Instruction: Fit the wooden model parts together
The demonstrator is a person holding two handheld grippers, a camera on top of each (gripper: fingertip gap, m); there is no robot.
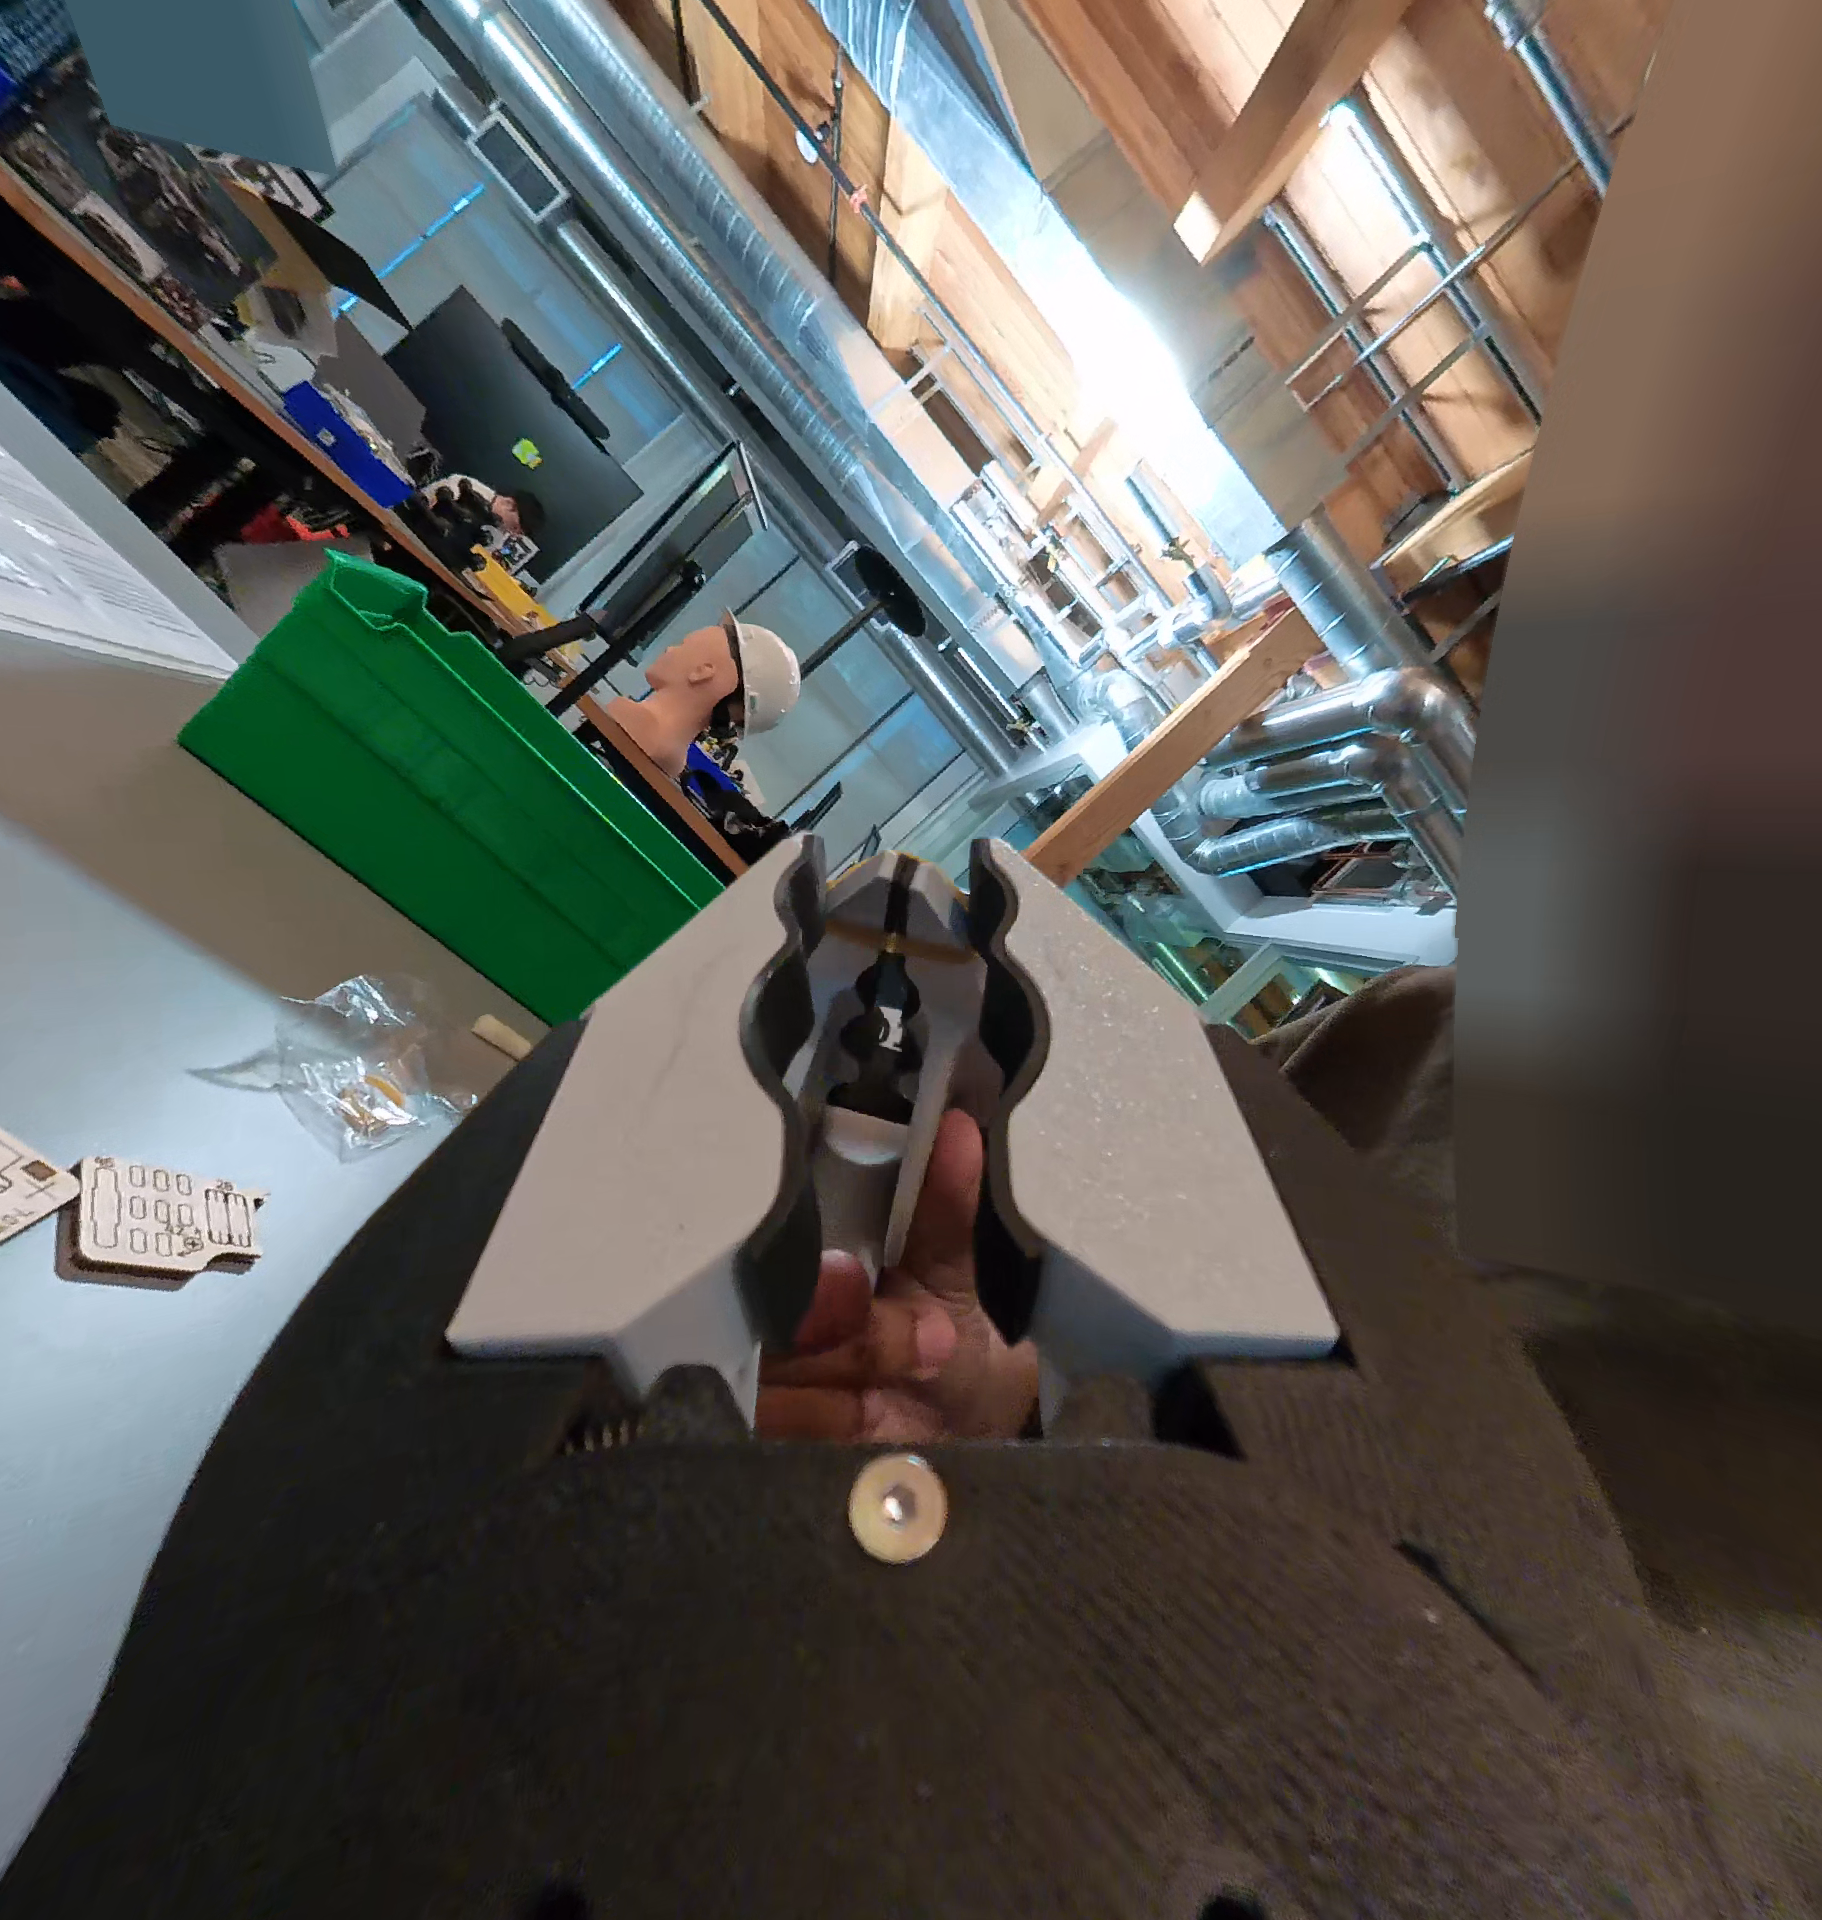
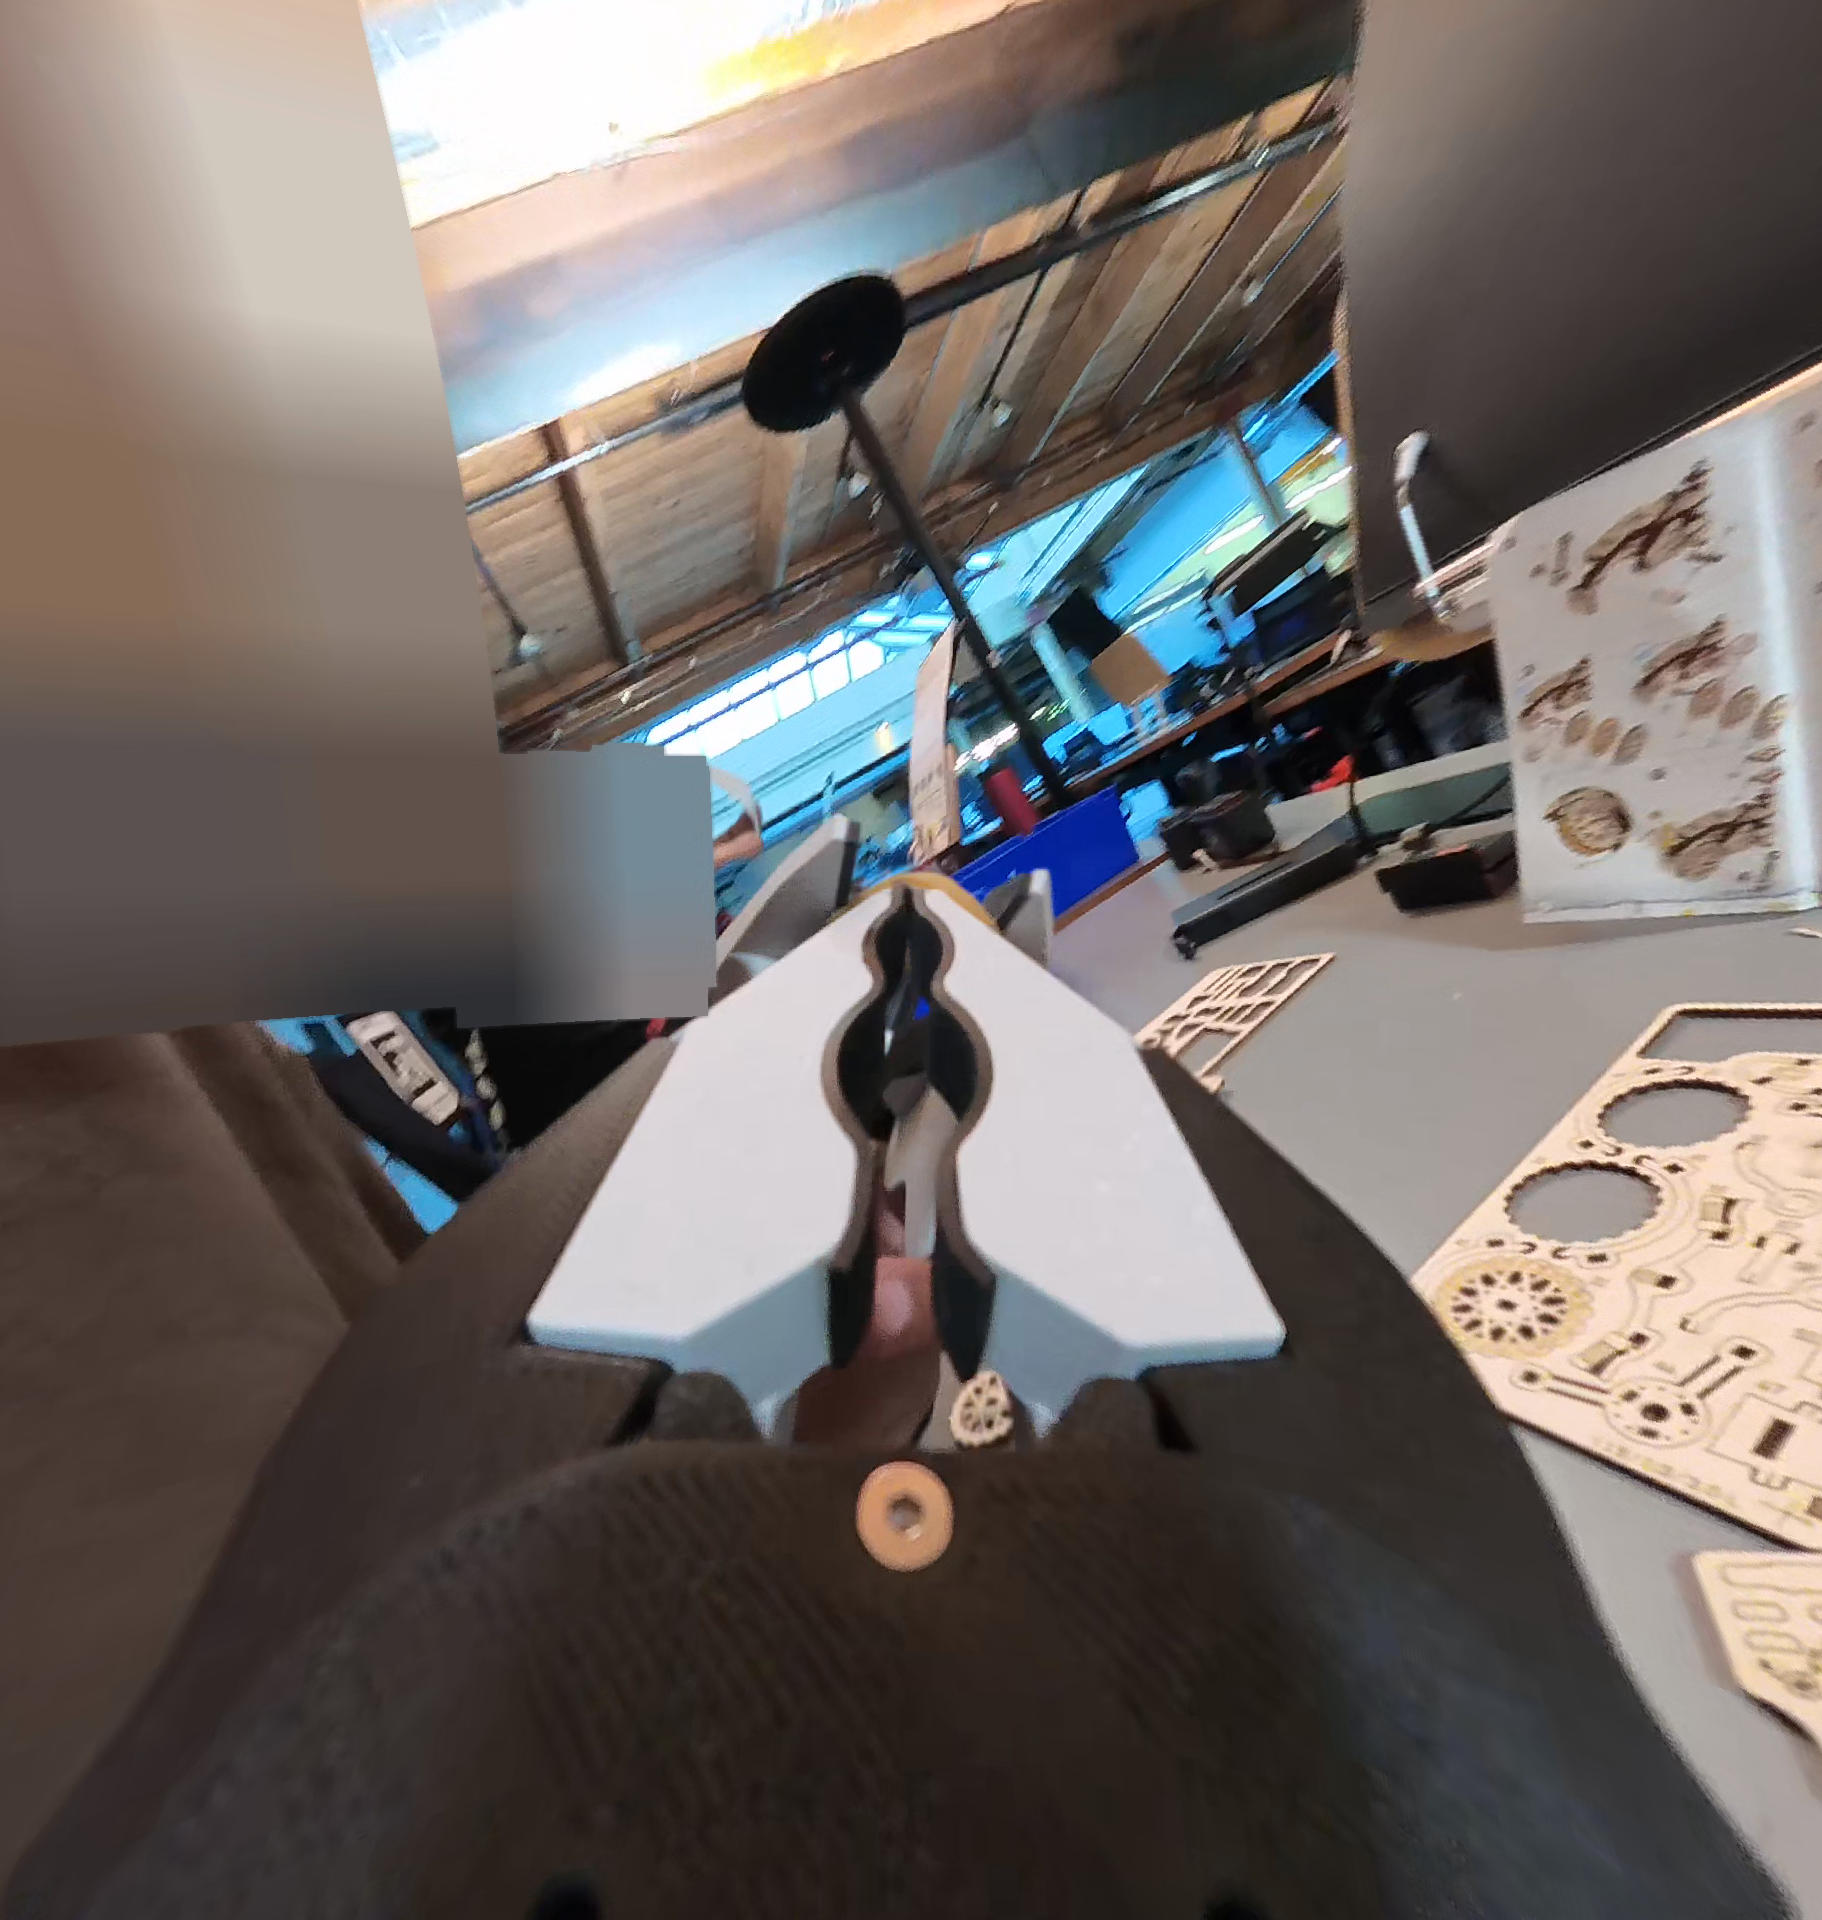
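Note:
My two grippers meet tip to tip above the grey table (image 2: 1406,1039). My right gripper (image 2: 915,896) is shut on a thin yellowish wooden part (image 2: 933,883) that shows edge-on at its tips. In the left wrist view the same part (image 1: 933,948) appears as a yellow band across the gap of my left gripper (image 1: 899,868). The left jaws stand apart on either side of the right gripper's tip. Whether they press on the part I cannot tell. A small wooden gear (image 2: 980,1408) shows below the right fingers. A hand (image 1: 886,1320) is behind the gap.
Laser-cut wooden sheets lie on the table at the right (image 2: 1665,1247) and farther back (image 2: 1239,997), and at the left (image 1: 164,1221). A clear bag of small parts (image 1: 367,1060) lies near a green bin (image 1: 419,758). An instruction booklet (image 2: 1665,675) stands at the right. Only a small space, under 4 cm, lies between the two pairs of fingers.

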